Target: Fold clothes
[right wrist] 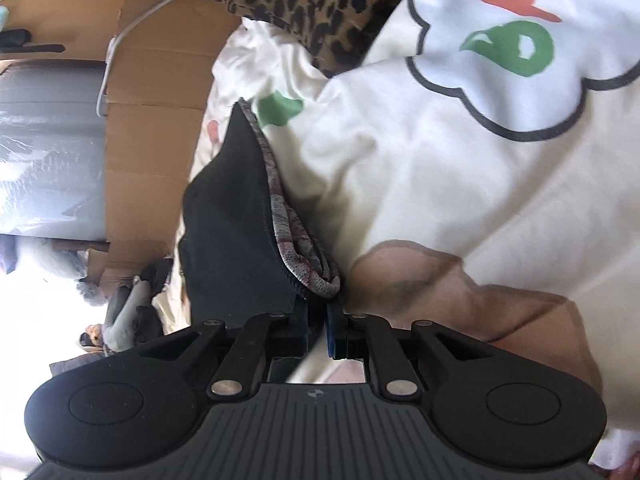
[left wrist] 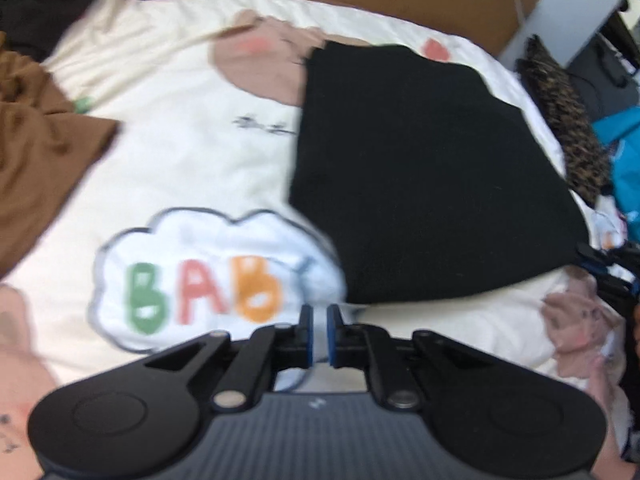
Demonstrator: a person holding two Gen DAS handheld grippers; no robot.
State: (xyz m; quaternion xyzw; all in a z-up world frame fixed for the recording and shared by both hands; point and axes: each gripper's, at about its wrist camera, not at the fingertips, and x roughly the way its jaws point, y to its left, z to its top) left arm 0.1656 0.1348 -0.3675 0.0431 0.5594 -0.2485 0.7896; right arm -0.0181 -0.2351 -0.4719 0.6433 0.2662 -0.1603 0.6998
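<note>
Right now your right gripper (right wrist: 317, 320) pinches the near corner of the folded black garment (left wrist: 420, 168), its long axis running straight ahead; your left gripper (left wrist: 319, 330), fingers nearly together and empty, has it ahead and right.

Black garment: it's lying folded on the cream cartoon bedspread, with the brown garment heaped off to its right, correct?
Not quite. The brown garment is heaped to the left of the black garment, as the left wrist view shows. The rest holds: it lies folded on the cream bedspread.
</note>
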